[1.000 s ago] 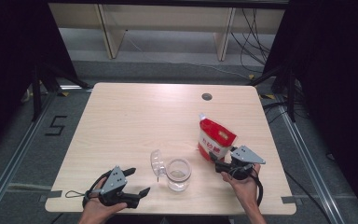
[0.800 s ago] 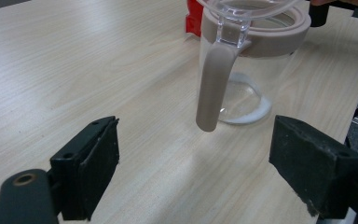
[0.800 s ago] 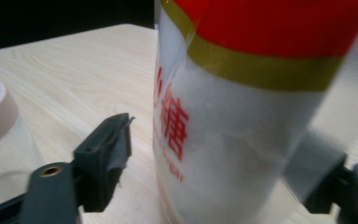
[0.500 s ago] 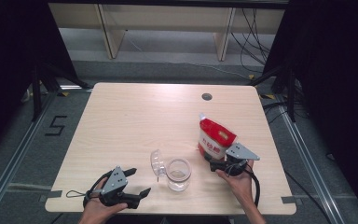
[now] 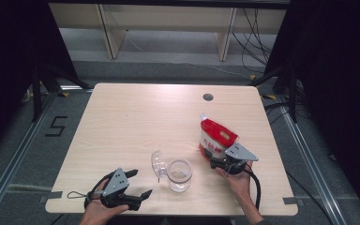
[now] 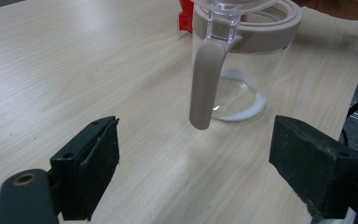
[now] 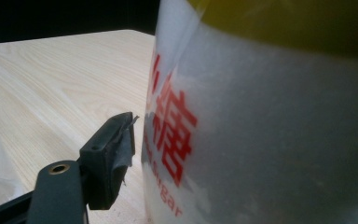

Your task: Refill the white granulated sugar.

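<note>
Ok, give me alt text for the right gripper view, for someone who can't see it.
A red and white sugar bag stands very close to the camera, with red lettering on its white front. One black jaw of the right gripper sits just left of the bag with a thin gap showing between them, above a pale wooden table.

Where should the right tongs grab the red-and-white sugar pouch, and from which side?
Probably low on the red-and-white sugar pouch, across its lower body, coming in level from the person's side, where the right tongs already sit open against it. The pouch stands upright with its spout at the top corner, and the filled lower part looks firmer than the top. One pad shows just beside the pouch face.
</note>
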Demonstrator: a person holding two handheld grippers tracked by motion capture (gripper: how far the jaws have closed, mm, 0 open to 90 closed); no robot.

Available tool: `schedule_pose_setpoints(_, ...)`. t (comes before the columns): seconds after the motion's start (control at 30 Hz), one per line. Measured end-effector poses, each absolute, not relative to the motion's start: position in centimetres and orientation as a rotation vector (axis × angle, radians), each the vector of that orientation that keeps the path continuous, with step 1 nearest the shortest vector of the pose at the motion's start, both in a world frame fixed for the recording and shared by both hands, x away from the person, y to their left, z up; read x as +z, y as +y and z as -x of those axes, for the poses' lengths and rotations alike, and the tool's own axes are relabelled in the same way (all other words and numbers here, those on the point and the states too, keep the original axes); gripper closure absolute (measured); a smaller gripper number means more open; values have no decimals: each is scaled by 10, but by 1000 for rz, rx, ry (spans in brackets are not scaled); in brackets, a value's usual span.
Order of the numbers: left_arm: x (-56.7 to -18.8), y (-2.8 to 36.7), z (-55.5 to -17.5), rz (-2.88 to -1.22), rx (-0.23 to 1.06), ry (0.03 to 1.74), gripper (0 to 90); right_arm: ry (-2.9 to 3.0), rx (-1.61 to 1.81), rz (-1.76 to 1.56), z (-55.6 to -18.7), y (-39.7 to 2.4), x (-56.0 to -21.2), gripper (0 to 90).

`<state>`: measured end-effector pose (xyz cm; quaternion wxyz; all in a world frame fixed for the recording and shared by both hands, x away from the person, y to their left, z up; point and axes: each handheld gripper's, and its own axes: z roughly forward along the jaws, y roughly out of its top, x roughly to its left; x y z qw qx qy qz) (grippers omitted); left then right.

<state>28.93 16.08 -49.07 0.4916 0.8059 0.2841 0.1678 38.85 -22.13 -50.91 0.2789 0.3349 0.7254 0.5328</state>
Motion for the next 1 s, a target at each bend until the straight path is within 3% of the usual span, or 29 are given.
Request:
schedule_pose_setpoints(0.5,-490,160,-289,-1958,407,684,156,1920,1485,-949,-395,-223,-516,340)
schedule_pose_setpoints(1.0,-490,160,-289,-1963,396,672,156,1913,1514,-946,-397,-223,-516,339)
